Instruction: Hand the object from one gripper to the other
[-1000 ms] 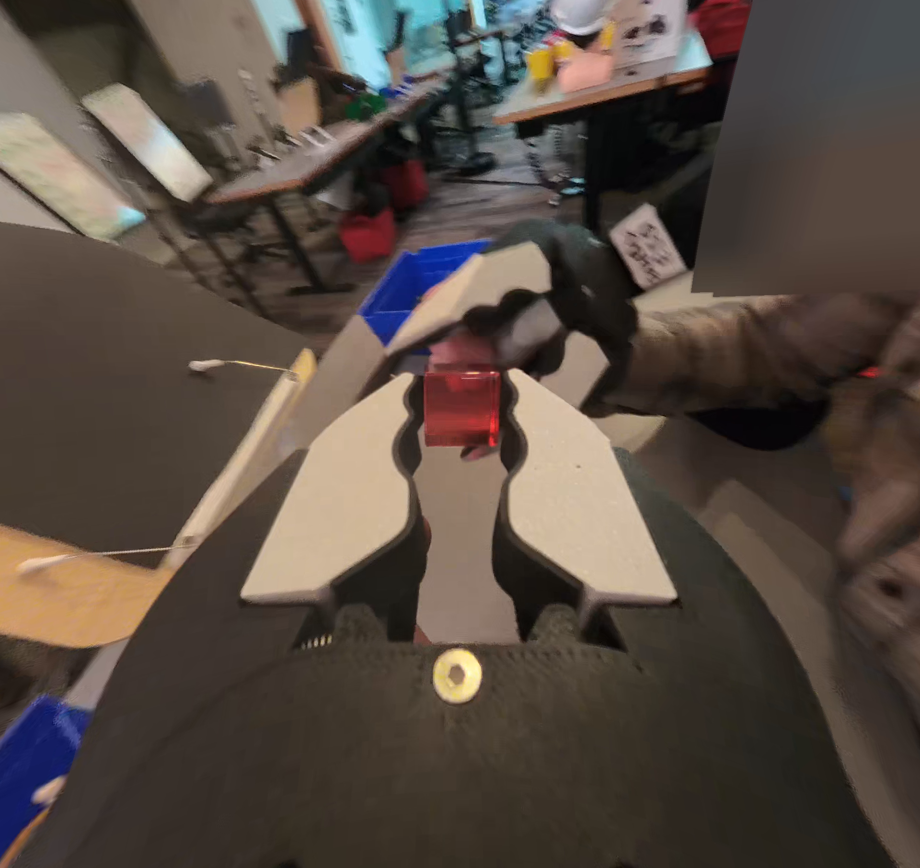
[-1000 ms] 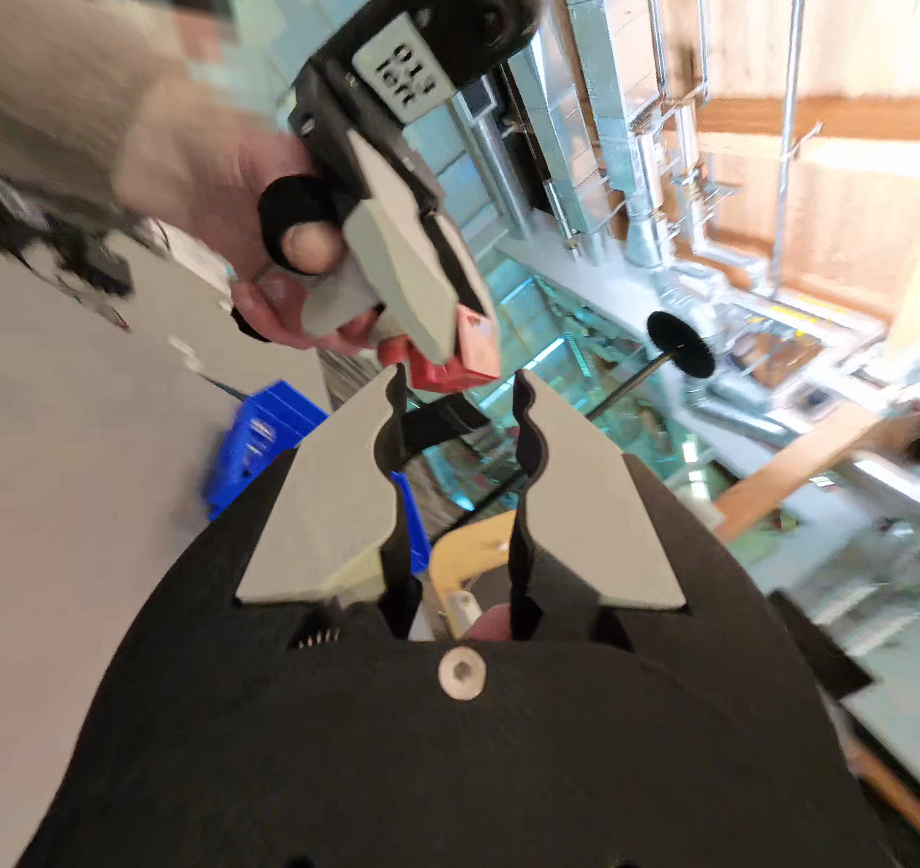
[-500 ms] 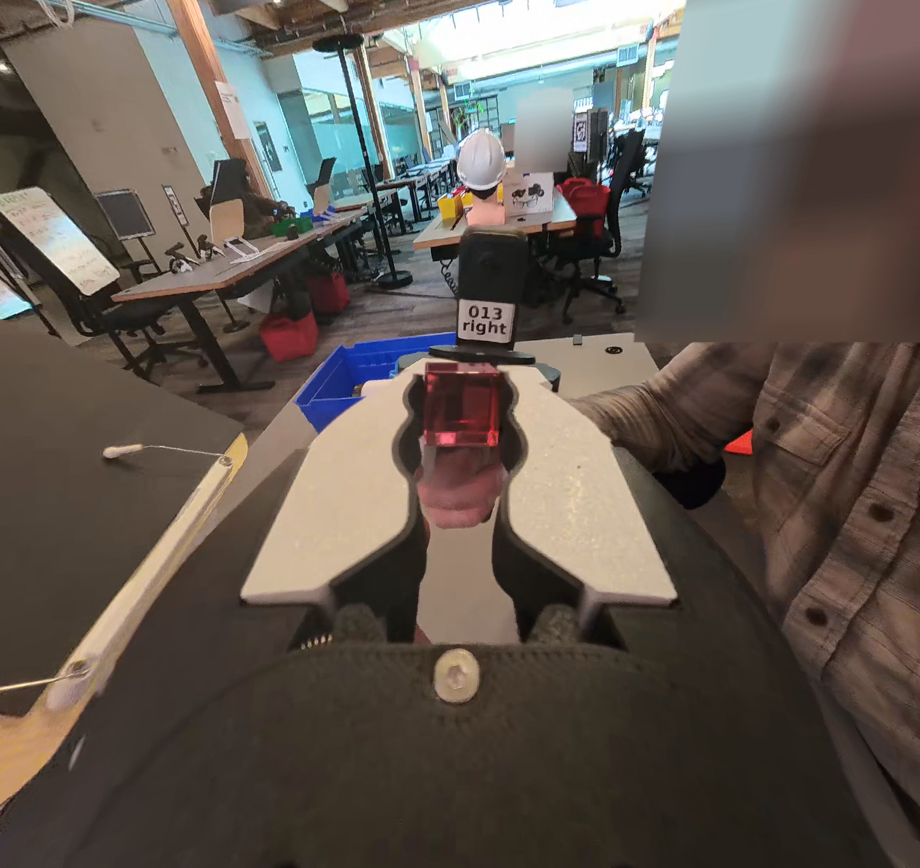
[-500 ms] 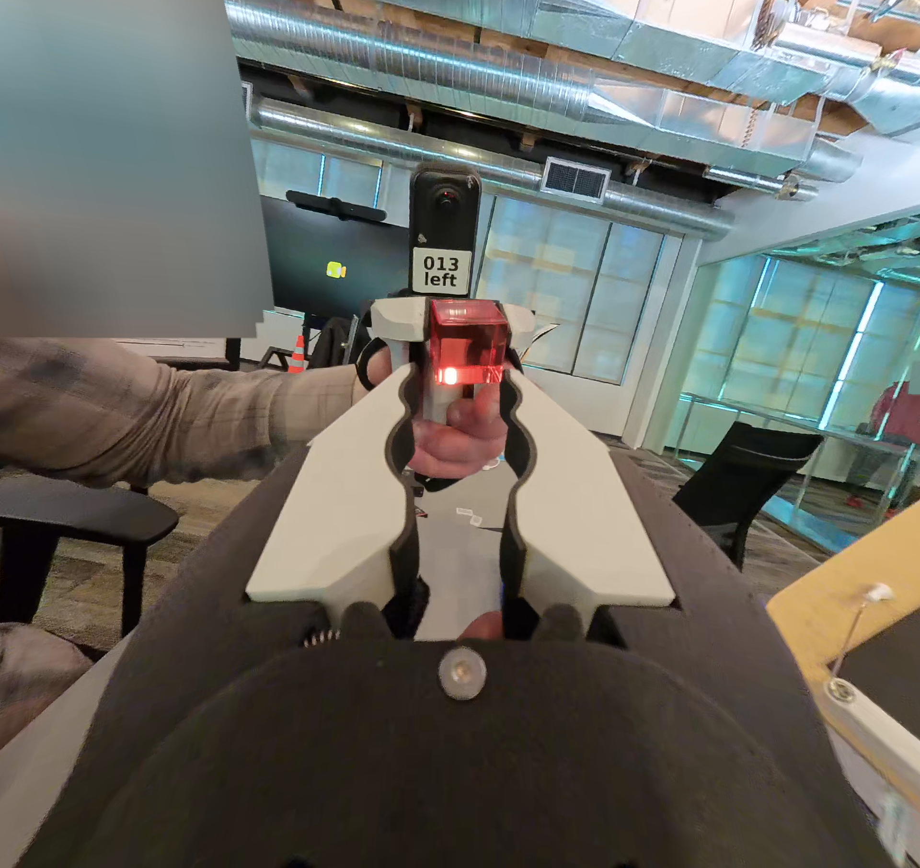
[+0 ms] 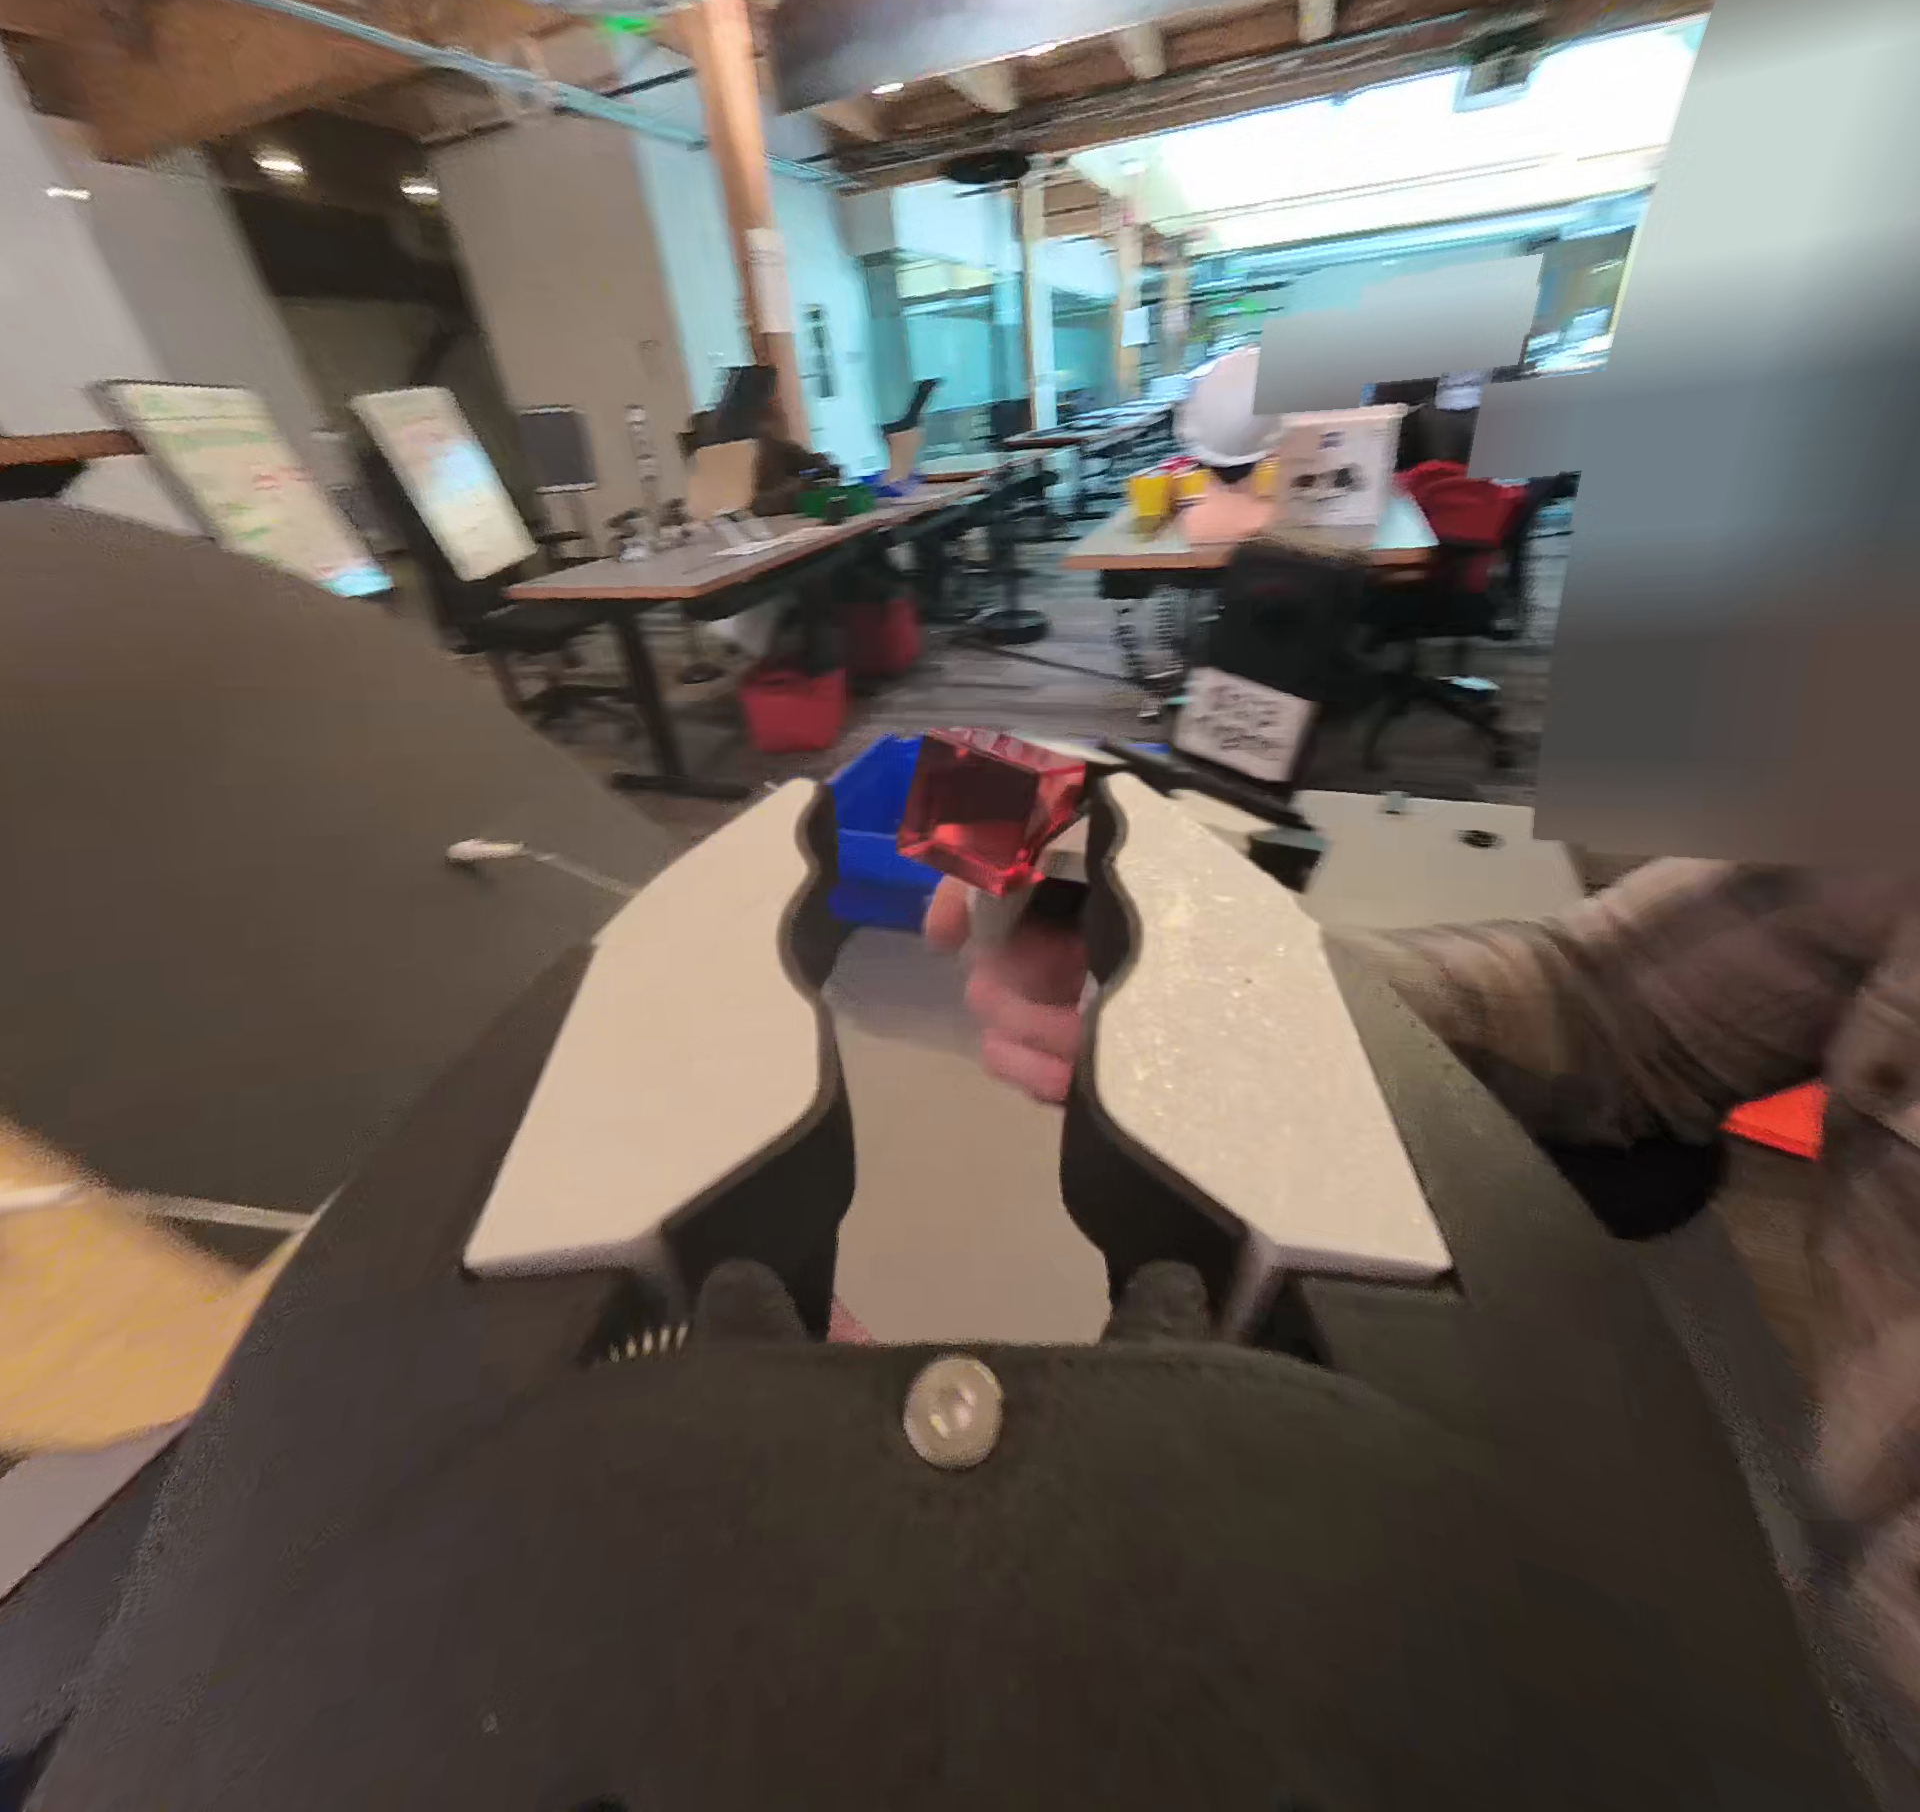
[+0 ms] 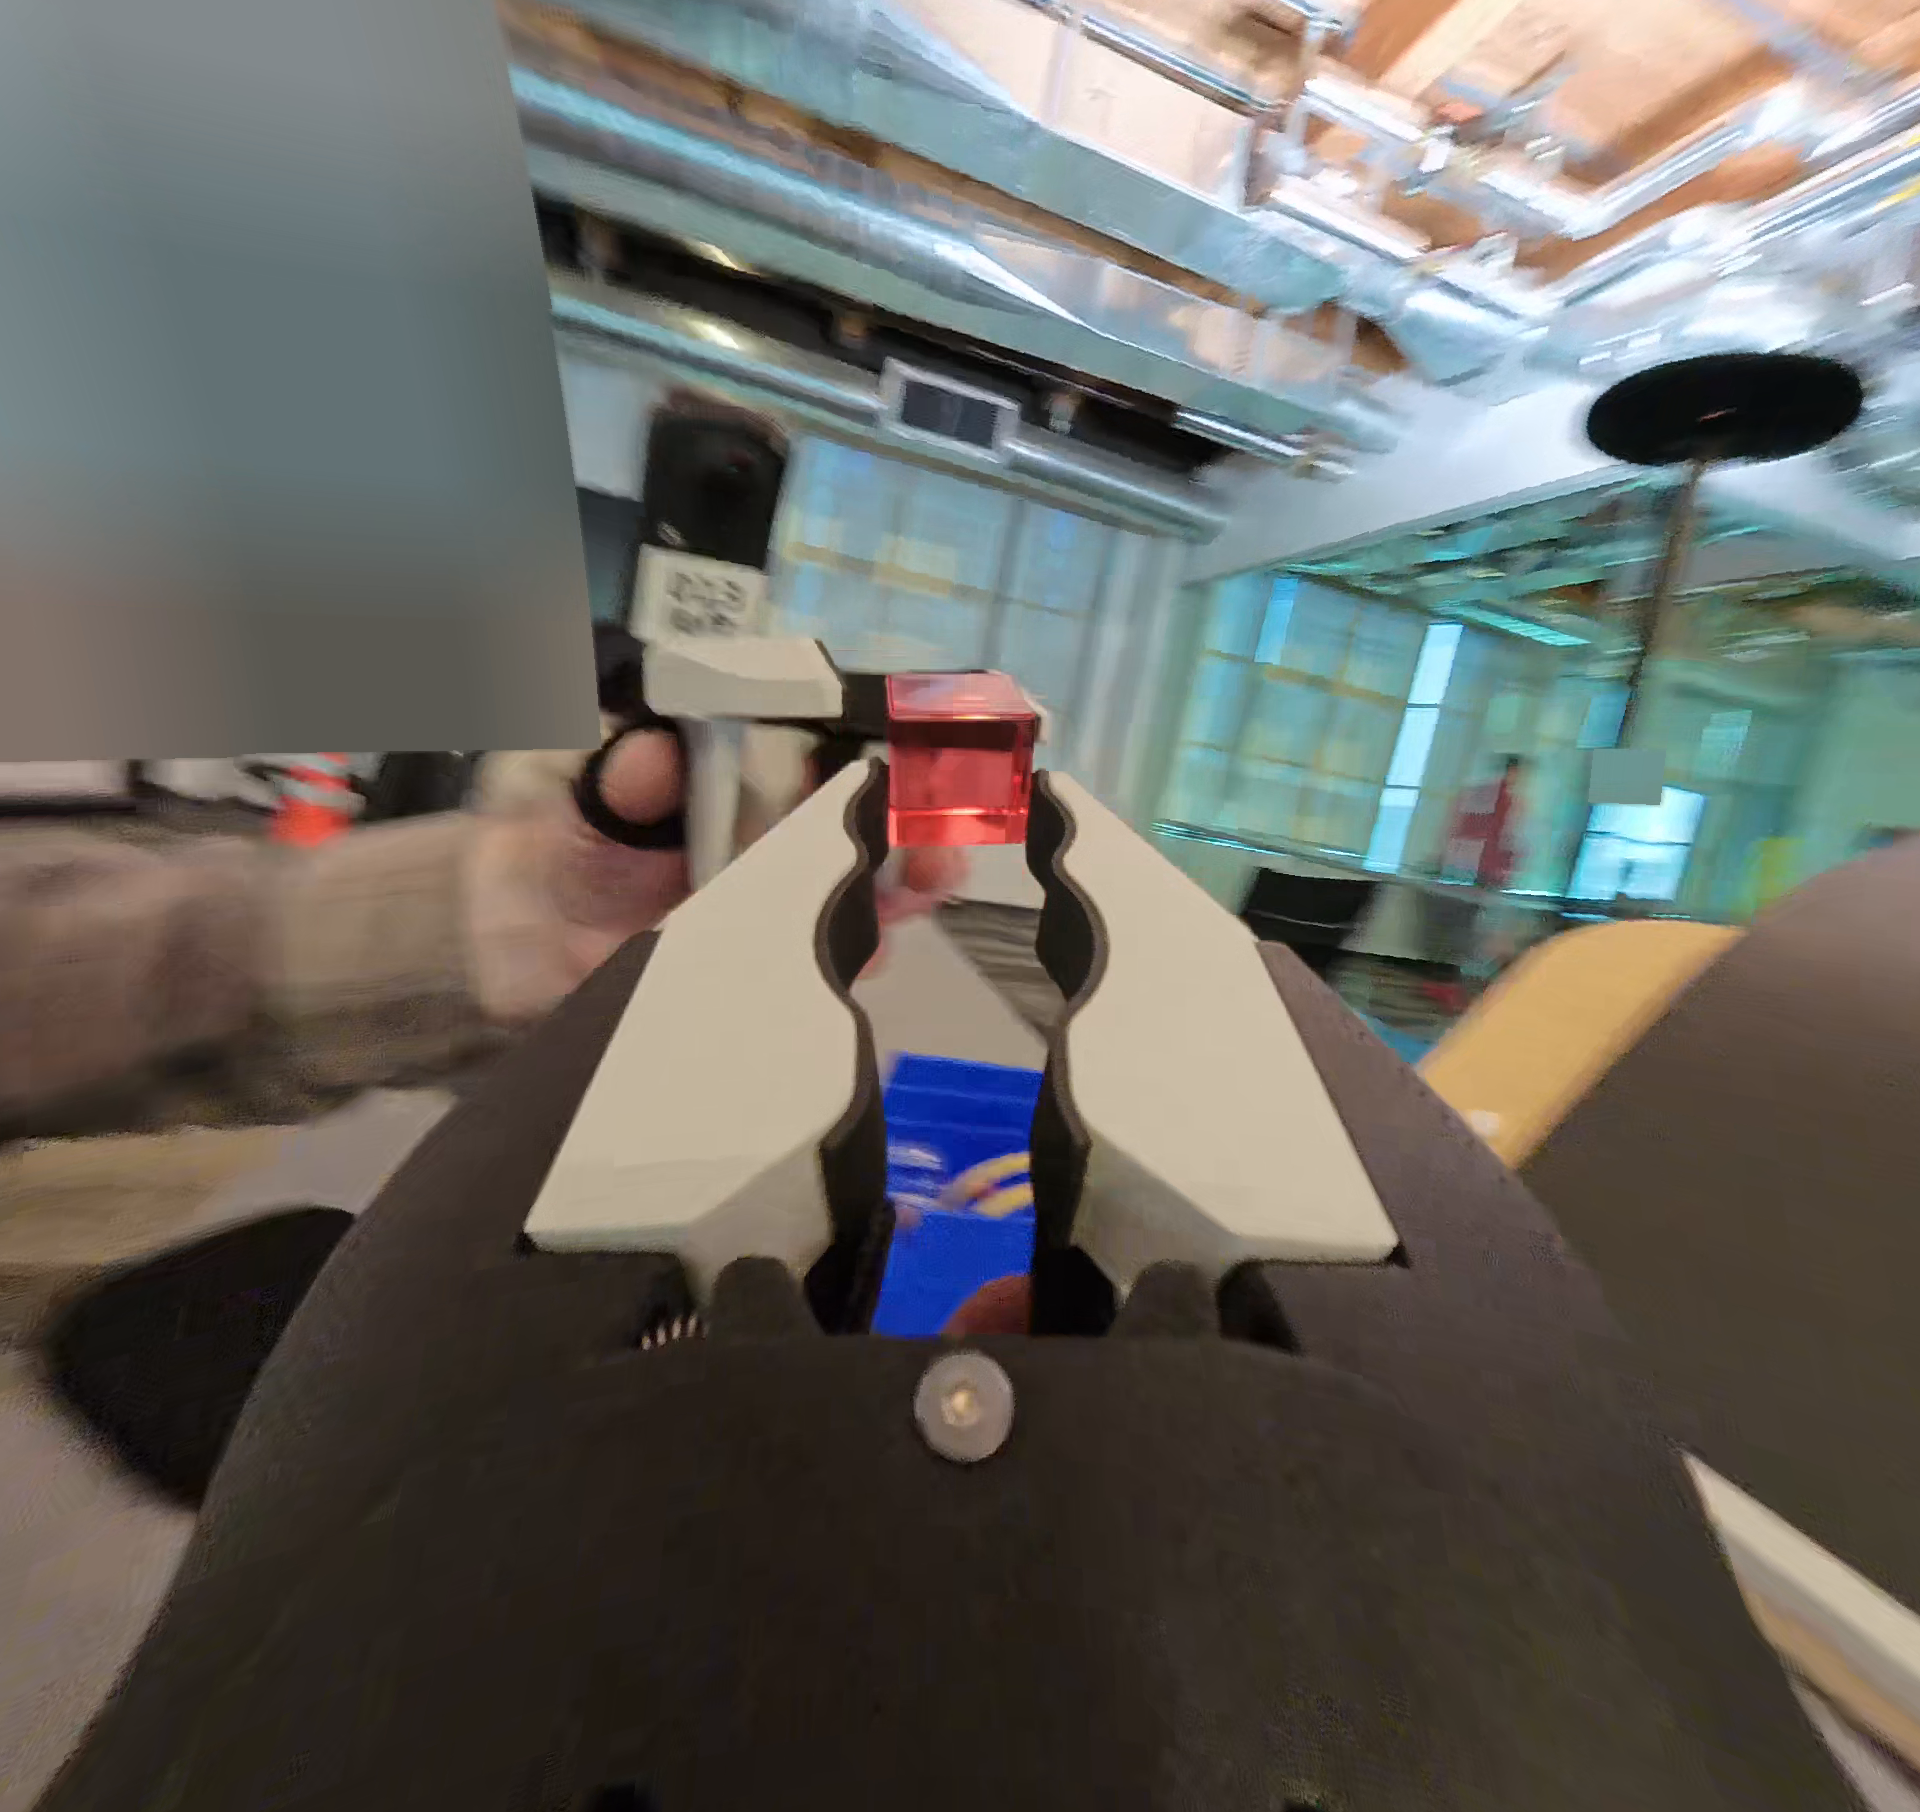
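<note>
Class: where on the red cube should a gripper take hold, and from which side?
Judging by its flat, parallel faces, grip the red cube across two opposite side walls, coming straight on as the right gripper does, its fingertips flanking the cube's lower half.

Blue bin [image 5: 868,843] on grey table [image 5: 1434,858]; red bag [image 5: 795,710] beyond.
</note>
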Action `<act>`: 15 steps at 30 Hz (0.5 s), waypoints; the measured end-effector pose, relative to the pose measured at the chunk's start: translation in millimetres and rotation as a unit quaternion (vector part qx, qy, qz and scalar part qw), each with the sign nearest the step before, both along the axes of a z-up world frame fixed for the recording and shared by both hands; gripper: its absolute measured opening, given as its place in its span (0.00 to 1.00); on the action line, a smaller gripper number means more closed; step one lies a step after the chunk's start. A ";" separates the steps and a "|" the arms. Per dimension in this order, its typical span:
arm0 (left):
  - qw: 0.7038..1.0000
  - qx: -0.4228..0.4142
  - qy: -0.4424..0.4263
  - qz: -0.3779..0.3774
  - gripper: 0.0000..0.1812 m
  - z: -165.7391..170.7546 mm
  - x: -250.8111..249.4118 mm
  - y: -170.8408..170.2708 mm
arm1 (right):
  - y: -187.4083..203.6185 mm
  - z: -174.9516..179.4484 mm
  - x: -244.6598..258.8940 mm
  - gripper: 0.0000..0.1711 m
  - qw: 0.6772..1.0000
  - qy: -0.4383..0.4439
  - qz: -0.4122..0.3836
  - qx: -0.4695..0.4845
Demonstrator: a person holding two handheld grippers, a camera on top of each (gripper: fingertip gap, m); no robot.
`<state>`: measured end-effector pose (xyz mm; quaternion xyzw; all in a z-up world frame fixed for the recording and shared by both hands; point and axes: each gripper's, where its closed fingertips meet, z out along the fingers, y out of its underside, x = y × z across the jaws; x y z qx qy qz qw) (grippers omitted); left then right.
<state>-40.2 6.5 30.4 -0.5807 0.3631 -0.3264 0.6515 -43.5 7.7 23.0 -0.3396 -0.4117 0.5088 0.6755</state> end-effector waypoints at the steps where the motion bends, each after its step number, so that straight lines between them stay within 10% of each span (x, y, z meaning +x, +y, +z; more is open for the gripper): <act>1: 0.999 0.011 0.006 0.032 0.26 0.8 -5.4 3.7 | 7.2 -1.1 0.2 0.14 0.998 -0.010 -0.057 0.031; 6: 0.981 0.067 0.073 0.164 0.26 -0.2 -8.9 10.5 | 29.7 -4.4 4.7 0.14 0.941 -0.052 -0.288 0.167; 15: 0.959 0.089 0.101 0.248 0.23 -9.2 9.9 19.3 | 21.9 -1.9 5.6 0.14 0.885 -0.053 -0.385 0.254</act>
